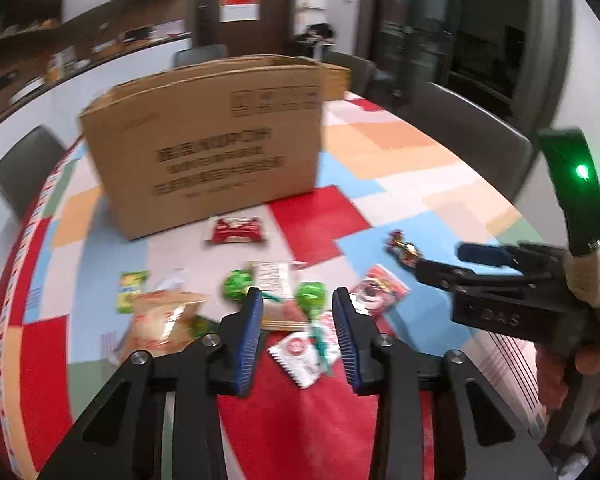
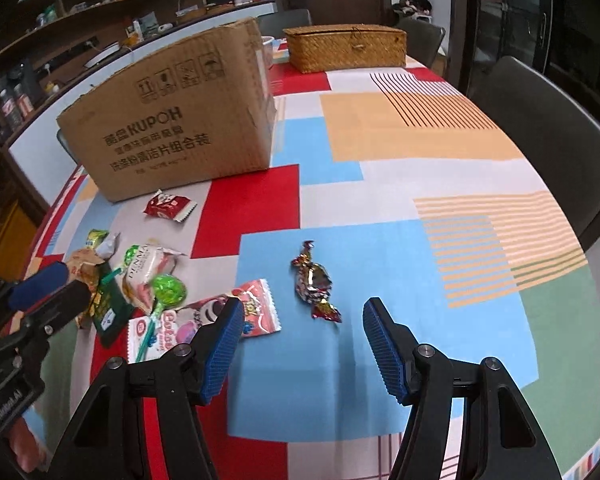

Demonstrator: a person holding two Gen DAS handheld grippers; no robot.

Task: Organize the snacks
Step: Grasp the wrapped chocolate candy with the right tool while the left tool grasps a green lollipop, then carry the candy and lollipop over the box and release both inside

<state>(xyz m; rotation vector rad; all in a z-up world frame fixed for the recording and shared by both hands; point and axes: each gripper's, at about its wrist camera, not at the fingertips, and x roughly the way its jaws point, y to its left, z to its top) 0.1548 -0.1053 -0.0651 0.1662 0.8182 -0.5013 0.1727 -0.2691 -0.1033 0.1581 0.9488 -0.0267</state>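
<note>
Spread, empty right gripper (image 2: 303,336) hovers just short of foil-wrapped candy (image 2: 315,281), lengthwise toward it; left gripper (image 1: 298,322), also open, faces the snack pile (image 1: 284,300).

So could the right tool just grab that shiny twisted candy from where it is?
Probably yes. The right tool is open, and the shiny twisted candy lies alone on the tablecloth just ahead, with nothing between them.

Both the left gripper (image 1: 296,314) and the right gripper (image 2: 302,330) hovered low with jaws spread apart, holding nothing.
</note>
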